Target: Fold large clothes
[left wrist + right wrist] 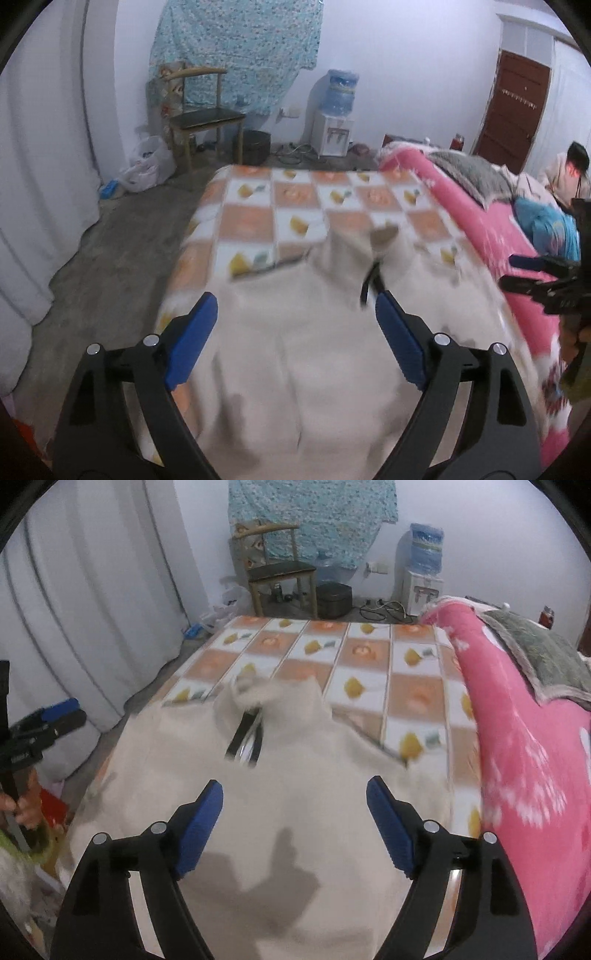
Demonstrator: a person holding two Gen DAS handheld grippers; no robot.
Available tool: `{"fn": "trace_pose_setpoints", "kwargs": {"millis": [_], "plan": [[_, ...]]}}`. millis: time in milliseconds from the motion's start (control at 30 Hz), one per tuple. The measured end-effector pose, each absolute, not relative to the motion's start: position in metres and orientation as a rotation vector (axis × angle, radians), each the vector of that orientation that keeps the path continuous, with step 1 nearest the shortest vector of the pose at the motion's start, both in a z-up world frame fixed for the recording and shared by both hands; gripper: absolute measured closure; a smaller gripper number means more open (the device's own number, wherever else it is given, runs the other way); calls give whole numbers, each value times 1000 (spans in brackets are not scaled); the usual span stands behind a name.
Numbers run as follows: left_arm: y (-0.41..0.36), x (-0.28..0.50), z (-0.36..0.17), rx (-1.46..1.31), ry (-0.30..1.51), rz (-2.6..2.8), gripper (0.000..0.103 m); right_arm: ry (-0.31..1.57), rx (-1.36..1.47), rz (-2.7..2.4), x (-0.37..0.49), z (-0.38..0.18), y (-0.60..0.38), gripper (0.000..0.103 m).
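While both tongs hang above the bed, the left gripper (295,314) and right gripper (295,801) stand wide apart, nothing between their blue pads. Below and ahead of them, the cream garment (295,350) lies spread (blurred) on the checked bedsheet (369,653); a pink blanket (524,757) lies right of both.

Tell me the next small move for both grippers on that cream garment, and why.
Probably lower both and grip the near edge of the cream garment. The left gripper and right gripper hang open and empty above it, and it lies spread on the checkered sheet, its collar end at the far side, apparently not folded over yet.
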State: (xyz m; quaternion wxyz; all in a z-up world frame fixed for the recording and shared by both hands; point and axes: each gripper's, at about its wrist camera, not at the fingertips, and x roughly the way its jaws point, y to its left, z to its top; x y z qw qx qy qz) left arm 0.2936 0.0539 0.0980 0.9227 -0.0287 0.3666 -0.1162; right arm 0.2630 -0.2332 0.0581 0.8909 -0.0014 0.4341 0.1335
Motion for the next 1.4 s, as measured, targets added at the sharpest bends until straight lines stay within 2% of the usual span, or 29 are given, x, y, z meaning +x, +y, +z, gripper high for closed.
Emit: {"fn": "trace_pose_setpoints", "kwargs": {"millis": [133, 233, 433, 500, 533, 567, 600, 667, 900, 1067, 1267, 1333, 1367, 1400], "plan": [[20, 374, 75, -104, 790, -279, 20, 961, 60, 278, 343, 42, -232, 25], [-3, 428, 48, -156, 865, -301, 26, 1004, 110, 266, 398, 23, -233, 26], [-33, 481, 0, -141, 995, -293, 47, 1099, 144, 282, 461, -17, -223, 41], [-37, 484, -8, -133, 1017, -310, 64, 1124, 124, 281, 468, -27, -220, 53], [-40, 485, -10, -120, 1022, -321, 68, 1134, 114, 287, 470, -30, -218, 57], [-43, 484, -13, -107, 1027, -337, 80, 1141, 106, 298, 469, -33, -217, 65], [-45, 484, -13, -96, 1031, -342, 83, 1143, 105, 306, 469, -34, -217, 76], [-48, 478, -12, -66, 1022, -346, 91, 1141, 100, 328, 464, -33, -215, 92], [-43, 435, 24, -22, 951, -412, 94, 1036, -13, 370, 413, 8, -200, 95], [-42, 370, 50, 72, 895, -475, 94, 969, -112, 402, 349, 33, -191, 95], [-36, 298, 40, 142, 898, -509, 94, 908, -289, 388, 271, 15, -178, 95], [-35, 286, 27, 153, 924, -501, 88, 938, -319, 376, 255, -4, -175, 93], [-34, 280, 17, 160, 948, -500, 82, 953, -333, 369, 252, -13, -175, 89], [-34, 276, 8, 164, 975, -495, 81, 971, -346, 364, 249, -21, -176, 82]]}}
